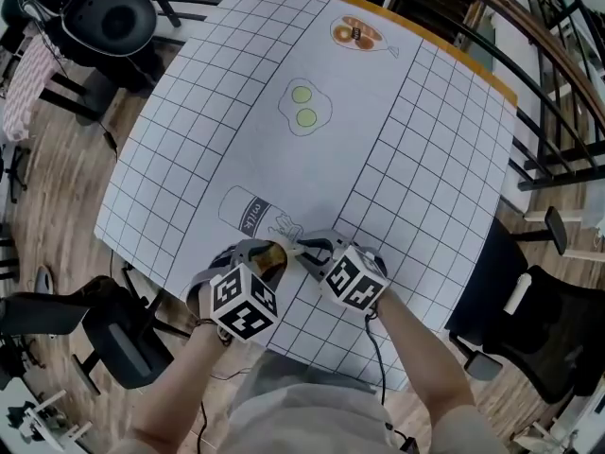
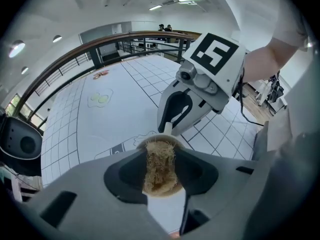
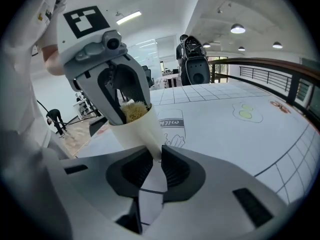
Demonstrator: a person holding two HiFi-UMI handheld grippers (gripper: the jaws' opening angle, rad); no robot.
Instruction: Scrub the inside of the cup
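A small white cup point(image 1: 286, 248) is held in the air above the table's near edge, between both grippers. My right gripper point(image 1: 308, 250) is shut on the cup's wall, with its jaws point(image 3: 157, 156) pinching the white cup point(image 3: 134, 130) near its lower end. My left gripper point(image 1: 268, 261) is shut on a tan fibrous scrubber point(image 2: 160, 168). The scrubber's far end is pushed into the cup's mouth point(image 2: 159, 141), and the scrubber point(image 3: 132, 109) shows in the rim in the right gripper view. The cup's inside is hidden.
The table point(image 1: 189, 130) carries a white gridded mat with drawings of a milk carton point(image 1: 246, 209), fried eggs point(image 1: 304, 108) and a roast point(image 1: 359, 34). Black chairs stand at the far left point(image 1: 106, 15), near left point(image 1: 113, 334) and right point(image 1: 558, 334). A railing point(image 1: 558, 74) runs behind the table.
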